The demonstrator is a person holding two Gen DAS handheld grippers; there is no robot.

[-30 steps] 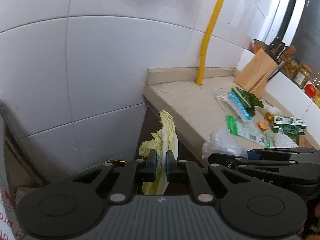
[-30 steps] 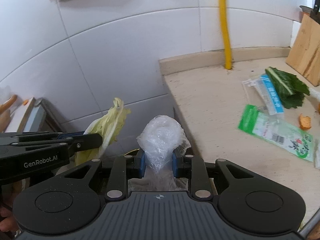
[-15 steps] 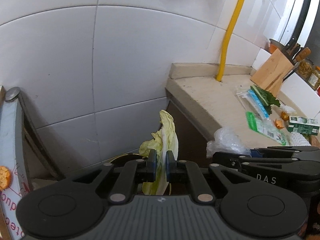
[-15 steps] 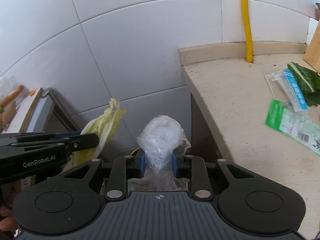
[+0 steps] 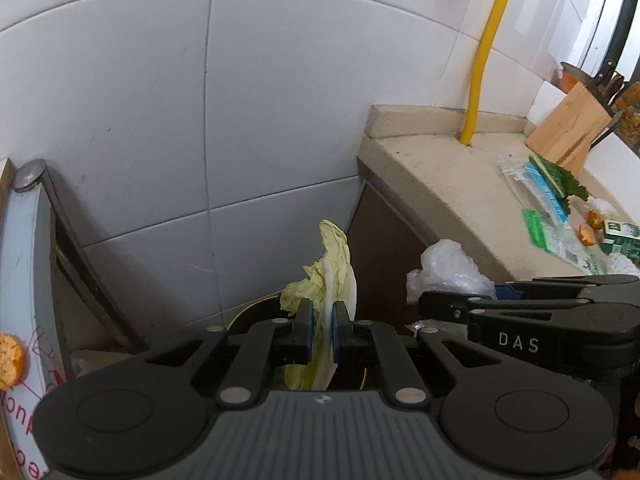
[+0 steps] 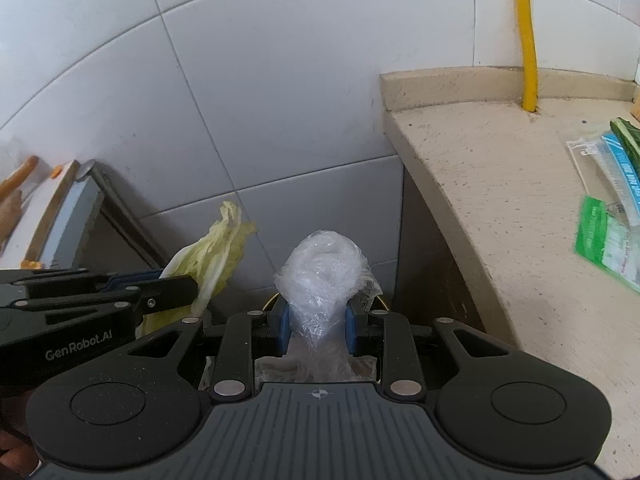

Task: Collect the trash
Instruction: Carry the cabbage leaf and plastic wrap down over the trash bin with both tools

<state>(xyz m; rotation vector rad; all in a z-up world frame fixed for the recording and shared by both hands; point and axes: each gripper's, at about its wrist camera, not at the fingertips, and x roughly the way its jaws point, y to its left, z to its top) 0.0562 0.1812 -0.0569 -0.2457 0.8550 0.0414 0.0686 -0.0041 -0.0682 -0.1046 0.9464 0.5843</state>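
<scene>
The left gripper (image 5: 319,330) is pinched nearly closed on a pale cabbage leaf (image 5: 332,276), whose long axis runs up and away along the fingers. The right gripper (image 6: 316,326) clamps a crumpled clear plastic bag (image 6: 324,268), its jaws partly apart. Both hang beside the counter (image 6: 500,184), above a dark round opening (image 5: 256,312) mostly hidden by the grippers.
</scene>
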